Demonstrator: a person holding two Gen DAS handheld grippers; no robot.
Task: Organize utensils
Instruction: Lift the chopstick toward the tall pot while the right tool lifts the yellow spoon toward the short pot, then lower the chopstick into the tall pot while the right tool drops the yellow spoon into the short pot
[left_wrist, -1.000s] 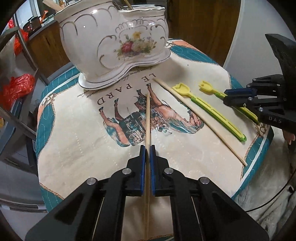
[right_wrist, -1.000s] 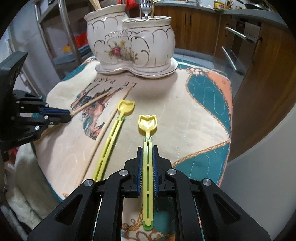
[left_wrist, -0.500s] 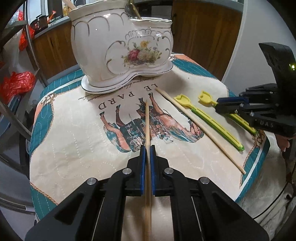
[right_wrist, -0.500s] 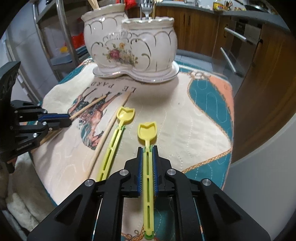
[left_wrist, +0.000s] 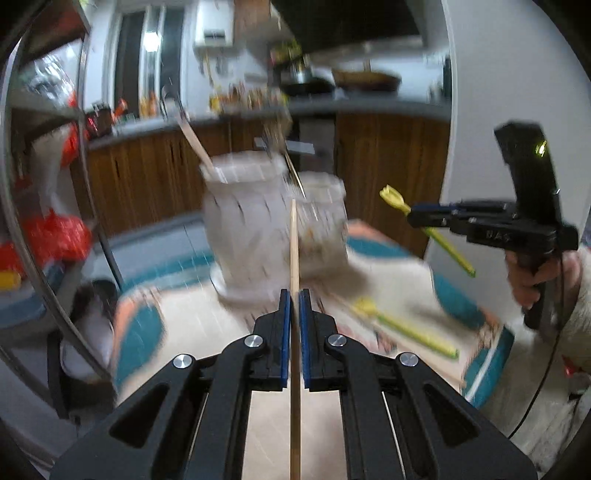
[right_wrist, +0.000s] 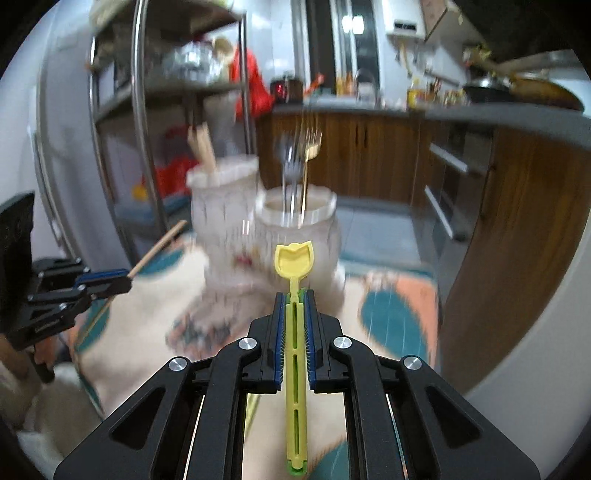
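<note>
My left gripper (left_wrist: 294, 295) is shut on a wooden chopstick (left_wrist: 294, 243) and holds it lifted, tip pointing at the white ceramic two-pot utensil holder (left_wrist: 255, 236). My right gripper (right_wrist: 294, 297) is shut on a yellow plastic spoon-stick (right_wrist: 293, 258), lifted above the table and pointing at the holder's right pot (right_wrist: 295, 218). That pot holds forks (right_wrist: 295, 158); the left pot (right_wrist: 221, 206) holds wooden sticks. A second yellow spoon-stick (left_wrist: 402, 328) lies on the printed tablecloth (left_wrist: 207, 332). Each gripper shows in the other's view: the right gripper (left_wrist: 413, 218) and the left gripper (right_wrist: 125, 282).
Both views are motion-blurred. A metal shelf rack (right_wrist: 140, 122) stands to the left of the table. Wooden kitchen cabinets (right_wrist: 388, 155) and a counter lie behind. The table edge falls off to the right (left_wrist: 491, 362).
Both grippers have lifted their utensils off the tablecloth and tilted up toward the holder. The chopstick and the yellow spoon-stick now hang in the air.
</note>
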